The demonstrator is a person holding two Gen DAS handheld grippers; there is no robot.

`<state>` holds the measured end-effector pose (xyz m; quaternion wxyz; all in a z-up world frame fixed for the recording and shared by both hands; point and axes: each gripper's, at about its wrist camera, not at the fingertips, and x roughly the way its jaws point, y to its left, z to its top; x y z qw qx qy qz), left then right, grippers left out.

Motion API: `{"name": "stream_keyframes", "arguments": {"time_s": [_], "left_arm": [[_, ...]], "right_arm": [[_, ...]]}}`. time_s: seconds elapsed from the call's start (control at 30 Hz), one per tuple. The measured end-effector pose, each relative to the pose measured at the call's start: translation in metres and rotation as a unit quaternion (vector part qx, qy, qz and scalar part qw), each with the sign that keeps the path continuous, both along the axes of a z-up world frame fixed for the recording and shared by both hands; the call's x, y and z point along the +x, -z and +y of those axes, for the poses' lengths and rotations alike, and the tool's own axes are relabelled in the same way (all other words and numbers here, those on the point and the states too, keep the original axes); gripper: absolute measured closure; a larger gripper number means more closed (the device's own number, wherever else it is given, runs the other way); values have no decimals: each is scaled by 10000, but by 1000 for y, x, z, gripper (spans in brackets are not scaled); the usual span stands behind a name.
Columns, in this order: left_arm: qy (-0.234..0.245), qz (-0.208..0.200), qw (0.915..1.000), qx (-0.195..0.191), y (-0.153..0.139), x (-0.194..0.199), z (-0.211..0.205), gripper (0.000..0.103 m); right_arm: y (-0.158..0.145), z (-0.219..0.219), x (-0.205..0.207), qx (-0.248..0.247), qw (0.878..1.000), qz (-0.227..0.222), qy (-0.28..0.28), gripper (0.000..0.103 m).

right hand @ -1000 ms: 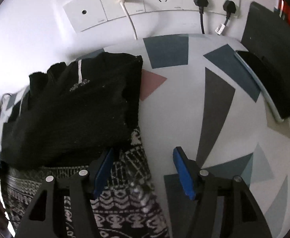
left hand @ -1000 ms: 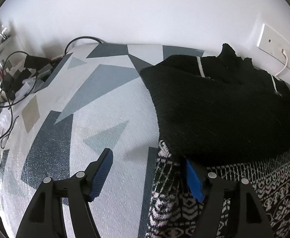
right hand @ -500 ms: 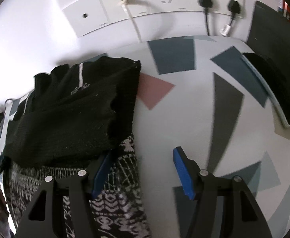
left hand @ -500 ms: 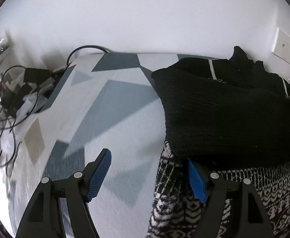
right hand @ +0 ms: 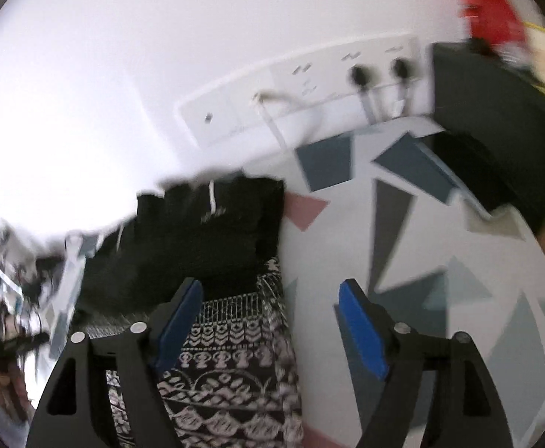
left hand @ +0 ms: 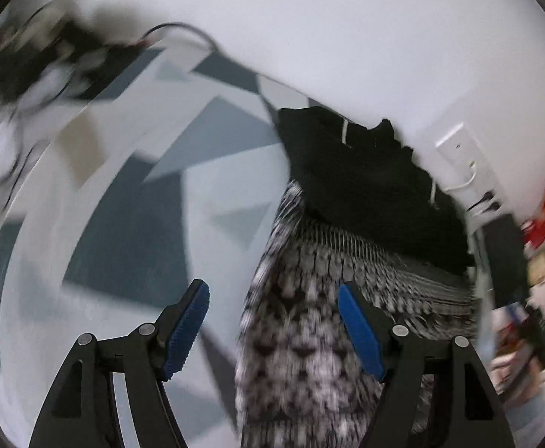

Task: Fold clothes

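Seemingly, from the left wrist view, the left gripper [left hand: 272, 330] is held apart over the patterned garment [left hand: 309, 328], near the black sweater [left hand: 365, 186]; snagging could undo the fold. From the right wrist view, the right gripper [right hand: 270, 330], jaws just spread, clasps nothing; a geometric-print table [right hand: 440, 261] and far wall sockets [right hand: 309, 86] are seen.

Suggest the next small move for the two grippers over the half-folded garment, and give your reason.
Probably lower both again to the black-and-white patterned knit end and grip its two corners. The black knit half already lies folded over it; the left gripper and right gripper, whose jaws have just been opening, hold nothing.
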<state>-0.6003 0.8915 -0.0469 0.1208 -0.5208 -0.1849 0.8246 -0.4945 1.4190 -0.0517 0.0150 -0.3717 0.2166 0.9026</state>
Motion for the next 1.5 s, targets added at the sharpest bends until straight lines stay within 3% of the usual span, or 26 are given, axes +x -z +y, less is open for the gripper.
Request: {"name": "stream_keyframes", "arguments": {"time_s": [0.03,0.17,0.37,0.43,0.57,0.7,0.87,1.0,1.07,1.5], "left_arm": [[32,1,10000,-7,-1,12,-4,31],[431,-56,9981,-441,7,53,3,31],[1058,-414,9900,-839,39,89,25,31],[1155,-520,9866,-1032,49,97,32,31],[1231,-309,9798,-1545,50,112,45,29],[1255,-193,9705,-2048,54,127,62,20],[742,-361,9749,-2070,54,135,65,18],[523,-310,9764,-2073,55,146,67,17],[438,-286,9771,-2060,54,151,67,17],[133,-214,9792,-2012,58,186,59,17]], "right_arm": [[-1,-2,12,-95,9998,10,157,0],[1,-16,51,-351,9975,-3,605,0],[18,-54,114,-234,9968,-399,646,0],[24,-63,133,-104,9967,-564,578,0],[40,-75,159,442,9920,-1069,497,0],[58,-76,166,959,9838,-1467,386,0],[82,-73,163,983,9790,-1777,199,0],[92,-81,163,1282,9734,-1899,-8,0],[94,-85,165,1447,9721,-1845,-76,0],[89,-84,168,1370,9717,-1920,123,0]]}}
